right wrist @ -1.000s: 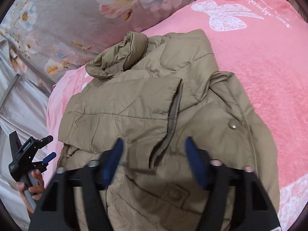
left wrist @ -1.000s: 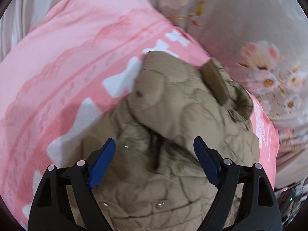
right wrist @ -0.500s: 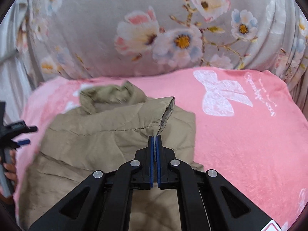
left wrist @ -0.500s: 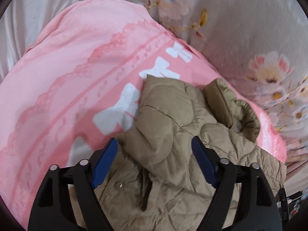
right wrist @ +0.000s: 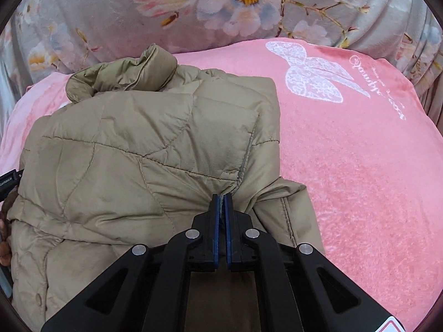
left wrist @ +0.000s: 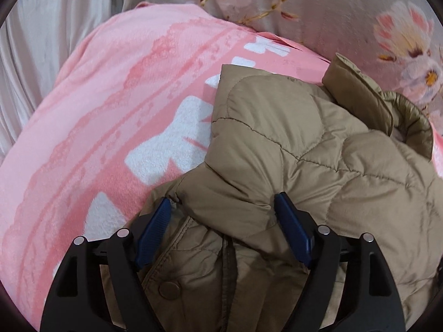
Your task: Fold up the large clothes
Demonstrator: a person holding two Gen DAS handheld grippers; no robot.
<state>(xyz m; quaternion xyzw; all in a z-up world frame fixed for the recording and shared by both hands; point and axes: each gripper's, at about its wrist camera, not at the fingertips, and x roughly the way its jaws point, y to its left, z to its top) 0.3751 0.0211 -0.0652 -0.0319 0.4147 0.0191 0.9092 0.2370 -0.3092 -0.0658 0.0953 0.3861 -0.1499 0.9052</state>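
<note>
Left claw (left wrist: 223, 207): black plastic frame, two broad arms with triangular cut-outs; two round silver screw heads on each arm; long blue ribbed pads (left wrist: 153, 235) lining the inner faces of both fingers.

Right claw (right wrist: 221, 197): same black frame and triangular cut-outs; four silver screw heads across the linkage; narrow blue pads (right wrist: 216, 232) edge-on; corner of a white and red sticker at the lower right of the frame.
</note>
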